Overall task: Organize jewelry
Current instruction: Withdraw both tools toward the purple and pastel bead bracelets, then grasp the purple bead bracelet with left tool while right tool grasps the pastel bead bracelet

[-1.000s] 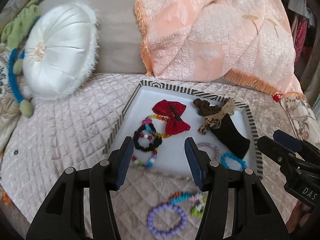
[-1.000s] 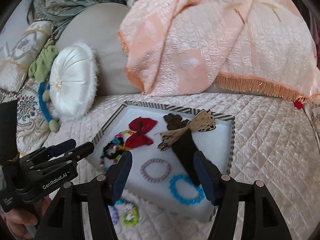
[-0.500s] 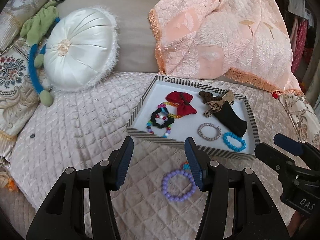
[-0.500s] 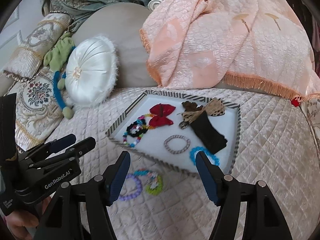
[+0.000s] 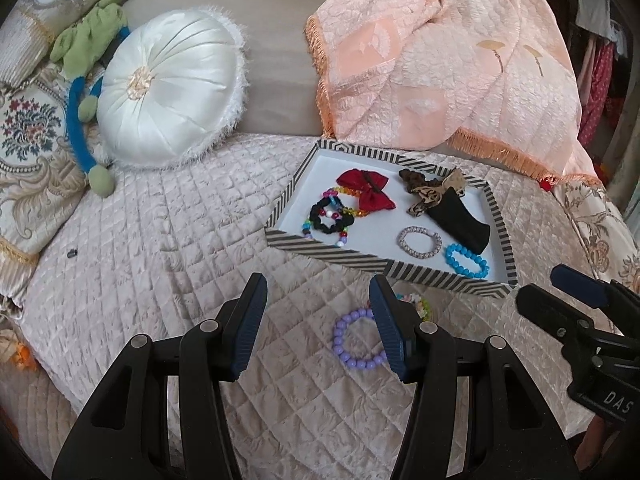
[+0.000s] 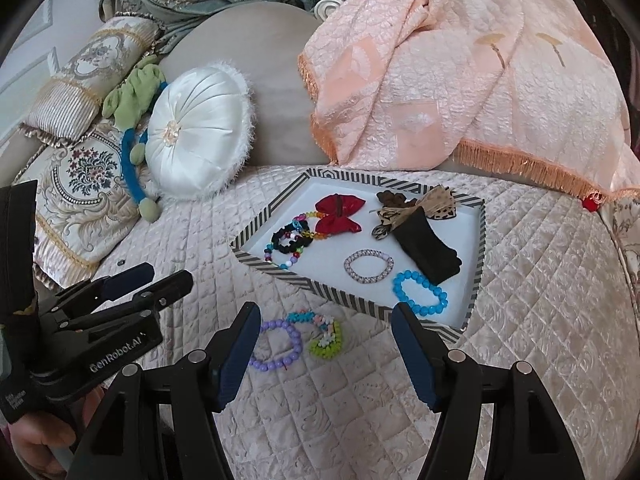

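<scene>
A white tray with a striped rim lies on the quilted bed. Inside it are a red bow, a black and multicoloured bead bracelet, a silver bracelet, a blue bead bracelet, a black velvet stand and brown scrunchies. In front of the tray, on the quilt, lie a purple bead bracelet and a pastel flower bracelet. My left gripper and right gripper hover above them, both open with nothing between their jaws.
A round white cushion, a green and blue plush toy and patterned pillows sit at the left. A peach fringed blanket is heaped behind the tray. A hand holds the left gripper.
Both grippers have pulled back from over the tray toward the near side of the bed. The tray now looks smaller and the two loose bracelets lie fully in view.
</scene>
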`<action>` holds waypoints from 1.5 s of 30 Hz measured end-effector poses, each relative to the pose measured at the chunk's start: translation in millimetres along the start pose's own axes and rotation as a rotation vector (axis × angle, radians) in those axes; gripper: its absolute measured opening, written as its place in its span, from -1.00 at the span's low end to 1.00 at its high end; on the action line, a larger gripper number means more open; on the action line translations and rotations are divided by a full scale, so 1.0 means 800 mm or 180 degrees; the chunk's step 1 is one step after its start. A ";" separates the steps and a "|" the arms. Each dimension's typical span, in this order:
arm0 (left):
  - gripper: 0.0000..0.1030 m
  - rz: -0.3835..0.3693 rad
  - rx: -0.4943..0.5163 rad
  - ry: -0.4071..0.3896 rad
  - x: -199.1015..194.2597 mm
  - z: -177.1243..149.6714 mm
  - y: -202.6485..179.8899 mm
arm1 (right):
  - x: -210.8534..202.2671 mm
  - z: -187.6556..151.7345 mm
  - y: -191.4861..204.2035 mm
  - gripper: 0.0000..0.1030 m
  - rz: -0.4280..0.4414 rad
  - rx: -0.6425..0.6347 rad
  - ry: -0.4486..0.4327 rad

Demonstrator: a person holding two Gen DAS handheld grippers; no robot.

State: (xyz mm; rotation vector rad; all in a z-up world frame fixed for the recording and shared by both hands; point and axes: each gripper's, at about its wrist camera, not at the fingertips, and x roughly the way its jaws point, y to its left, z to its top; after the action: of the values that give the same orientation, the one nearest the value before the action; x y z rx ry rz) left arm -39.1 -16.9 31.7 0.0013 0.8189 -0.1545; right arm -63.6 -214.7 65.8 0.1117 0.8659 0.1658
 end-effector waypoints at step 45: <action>-0.84 -0.0428 -0.0015 0.0724 0.097 -0.030 -0.001 | 0.058 -0.007 -0.053 -0.67 0.0519 0.0157 0.0192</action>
State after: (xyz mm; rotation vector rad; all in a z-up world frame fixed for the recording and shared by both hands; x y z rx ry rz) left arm -4.3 -26.6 -41.2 -0.0413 1.0468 -0.2832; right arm -34.3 -247.4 20.2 0.2247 0.9212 0.3018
